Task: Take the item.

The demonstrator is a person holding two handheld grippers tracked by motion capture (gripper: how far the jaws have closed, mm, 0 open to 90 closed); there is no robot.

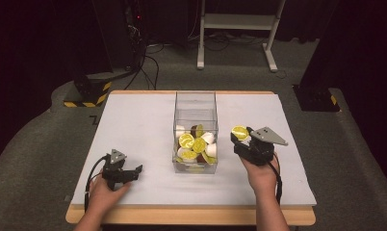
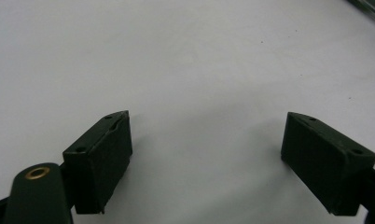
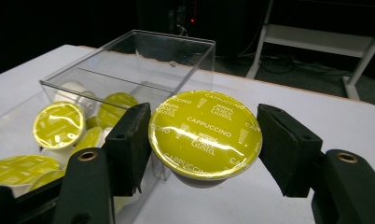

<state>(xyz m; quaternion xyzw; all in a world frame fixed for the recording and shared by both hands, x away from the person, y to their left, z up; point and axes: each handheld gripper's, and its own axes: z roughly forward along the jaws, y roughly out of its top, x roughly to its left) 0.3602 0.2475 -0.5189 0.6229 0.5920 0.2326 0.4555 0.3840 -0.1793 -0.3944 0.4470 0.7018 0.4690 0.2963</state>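
Dark room, white table [image 1: 134, 125] under me. My right gripper [image 3: 205, 135] is clamped on a yellow-lidded capsule [image 3: 205, 128], lid up, held just beside the right wall of the clear box [image 1: 195, 115] of capsules. My left gripper [image 2: 206, 154] rests low over bare tabletop, jaws apart, nothing between.

This looks like a lab or test room set up for recording, not a home. A single bench [image 1: 134, 125] with a white top stands on grey carpet [image 1: 32, 159], ringed by black curtains [image 1: 37, 38]. Stand feet marked with yellow-and-black tape [image 1: 88, 94] sit at the far corners, cables [image 1: 150, 67] trail across the floor, and a white metal frame [image 1: 239, 29] stands behind.
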